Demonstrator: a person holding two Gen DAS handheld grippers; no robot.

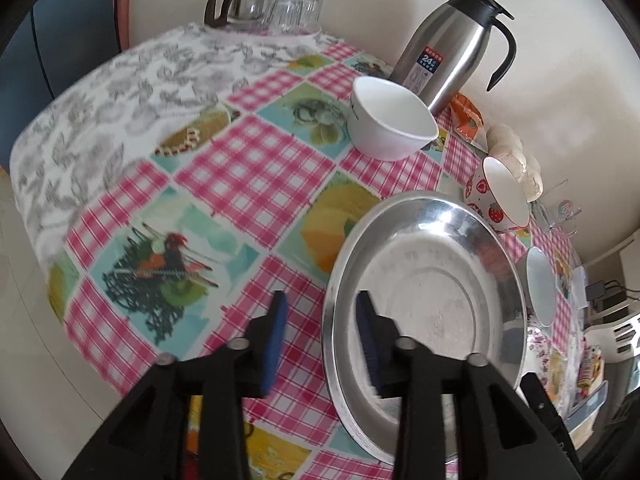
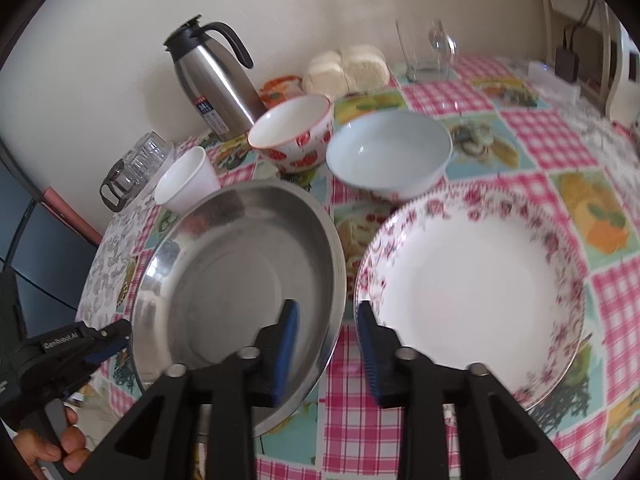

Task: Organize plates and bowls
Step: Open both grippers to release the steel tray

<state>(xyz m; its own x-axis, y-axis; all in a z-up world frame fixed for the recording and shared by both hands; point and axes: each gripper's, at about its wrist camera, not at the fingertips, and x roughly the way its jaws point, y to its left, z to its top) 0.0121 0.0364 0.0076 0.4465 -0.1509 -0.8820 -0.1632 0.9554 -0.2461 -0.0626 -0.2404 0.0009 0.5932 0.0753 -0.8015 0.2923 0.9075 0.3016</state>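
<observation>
A steel plate (image 1: 424,280) (image 2: 240,272) lies on the checked tablecloth, with a floral plate (image 2: 472,288) to its right. Behind them stand a white bowl (image 1: 392,120) (image 2: 188,184), a strawberry bowl (image 1: 500,196) (image 2: 296,136) and a pale blue bowl (image 2: 388,152). My left gripper (image 1: 322,336) (image 2: 116,340) is open and straddles the steel plate's left rim, pads clear of the metal. My right gripper (image 2: 328,348) is open too. The steel plate's right rim runs between its fingers, and the floral plate's edge is just beyond the right finger.
A steel thermos jug (image 1: 452,48) (image 2: 216,80) stands by the wall. A glass carafe with upturned glasses (image 1: 264,8) sits at the table's far left corner. Bread buns (image 2: 344,68) and a glass vase (image 2: 424,52) are at the back. A hand (image 2: 60,448) holds the left gripper.
</observation>
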